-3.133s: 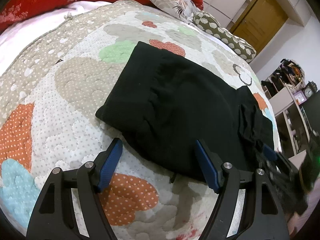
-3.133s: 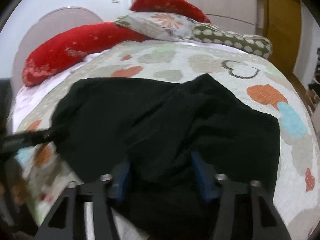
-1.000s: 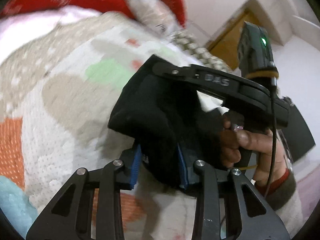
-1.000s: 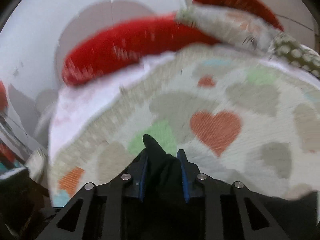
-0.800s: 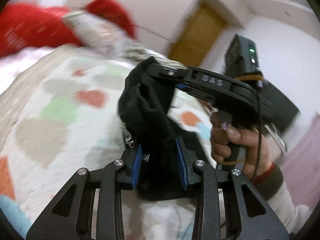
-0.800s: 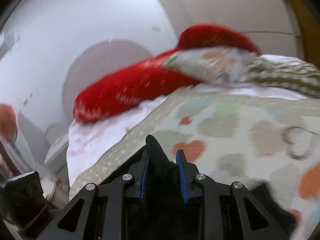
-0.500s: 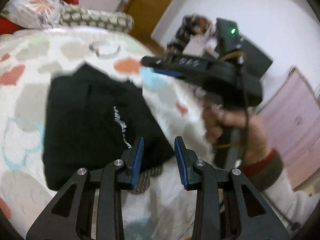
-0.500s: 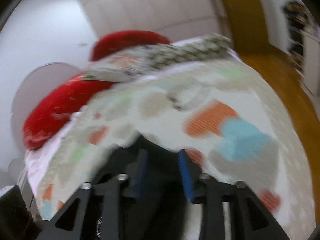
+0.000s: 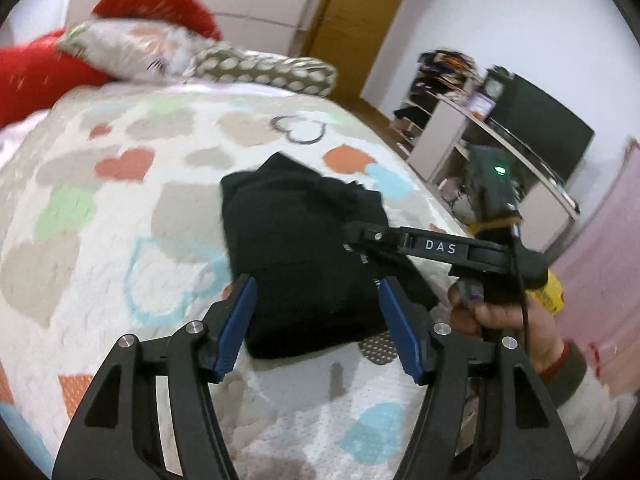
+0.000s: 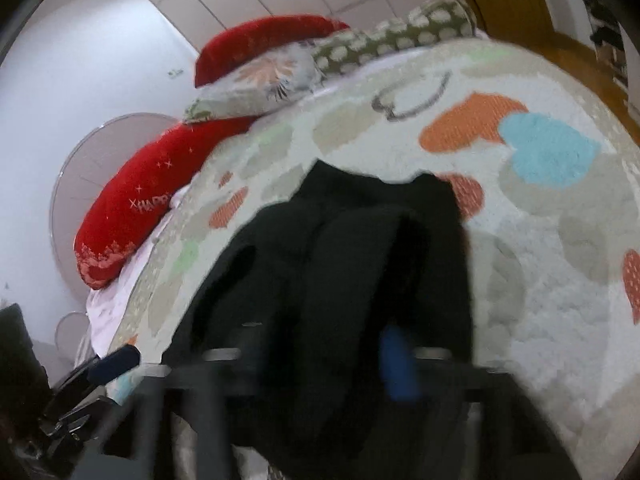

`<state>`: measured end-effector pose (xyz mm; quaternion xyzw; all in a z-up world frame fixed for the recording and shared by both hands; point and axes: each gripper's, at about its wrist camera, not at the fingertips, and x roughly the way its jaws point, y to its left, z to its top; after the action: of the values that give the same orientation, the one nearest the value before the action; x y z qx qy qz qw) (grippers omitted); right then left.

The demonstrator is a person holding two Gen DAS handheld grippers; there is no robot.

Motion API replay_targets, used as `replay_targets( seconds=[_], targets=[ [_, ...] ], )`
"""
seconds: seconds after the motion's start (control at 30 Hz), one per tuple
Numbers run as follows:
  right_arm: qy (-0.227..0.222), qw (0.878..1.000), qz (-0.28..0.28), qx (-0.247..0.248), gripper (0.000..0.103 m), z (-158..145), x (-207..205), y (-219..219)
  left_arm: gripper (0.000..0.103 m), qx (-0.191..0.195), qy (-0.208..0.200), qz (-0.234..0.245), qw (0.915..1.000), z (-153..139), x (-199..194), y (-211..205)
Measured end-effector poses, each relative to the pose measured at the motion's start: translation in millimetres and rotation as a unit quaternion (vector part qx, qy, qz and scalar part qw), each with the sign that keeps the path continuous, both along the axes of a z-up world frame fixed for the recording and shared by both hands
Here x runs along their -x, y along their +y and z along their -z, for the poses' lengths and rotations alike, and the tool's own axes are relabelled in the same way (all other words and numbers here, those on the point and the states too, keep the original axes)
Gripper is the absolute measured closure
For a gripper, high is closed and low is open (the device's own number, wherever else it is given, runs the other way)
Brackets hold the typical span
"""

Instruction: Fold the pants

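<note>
The black pants (image 9: 304, 248) lie folded in a compact bundle on the heart-patterned quilt (image 9: 120, 216). My left gripper (image 9: 316, 320) is open and empty, its blue pads either side of the bundle's near edge. My right gripper shows from the side in the left wrist view (image 9: 360, 236), its tip over the bundle's right part. In the blurred right wrist view the pants (image 10: 340, 280) fill the middle and cover the right gripper (image 10: 320, 360); one blue pad (image 10: 396, 364) shows, and the jaw gap is hidden.
Red pillows (image 9: 36, 68), a floral pillow (image 9: 128, 48) and a dotted bolster (image 9: 264, 68) line the head of the bed. A wooden door (image 9: 352, 28), shelves and a dark screen (image 9: 540, 128) stand to the right, past the bed's edge.
Both grippers carried the pants over and laid them down folded. My left gripper has let go and opened wide. The right gripper has dropped onto the bundle.
</note>
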<state>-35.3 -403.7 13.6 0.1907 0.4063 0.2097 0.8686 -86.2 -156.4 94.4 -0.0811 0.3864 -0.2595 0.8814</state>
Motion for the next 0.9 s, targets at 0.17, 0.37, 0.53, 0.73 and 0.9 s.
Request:
replay_targets(
  seconds=[0.17,0.37,0.53,0.73,0.9],
  targets=[
    [-0.070,0.997,-0.004,0.030,0.083,-45,21,-7,0.039,0.007,-0.016,-0.008,0.9998,-3,-7,2],
    [0.002,0.994,0.023,0.106,0.068,-9,6,-19,0.039,-0.007,0.027,0.002,0.9996,27,-32,-28],
    [-0.022,0.993,0.058,0.102,0.050,-25,13,-35,0.039,-0.026,0.028,-0.002,0.9993,33,-31,-27],
    [-0.085,0.990,0.022,0.112,0.050,-63,-7,0,0.039,-0.014,0.028,-0.026,0.9992,28,-39,-17],
    [-0.060,0.979,-0.069,0.182,0.050,-43,-59,68,0.039,-0.023,0.040,-0.019,0.9988,43,-35,-27]
  ],
)
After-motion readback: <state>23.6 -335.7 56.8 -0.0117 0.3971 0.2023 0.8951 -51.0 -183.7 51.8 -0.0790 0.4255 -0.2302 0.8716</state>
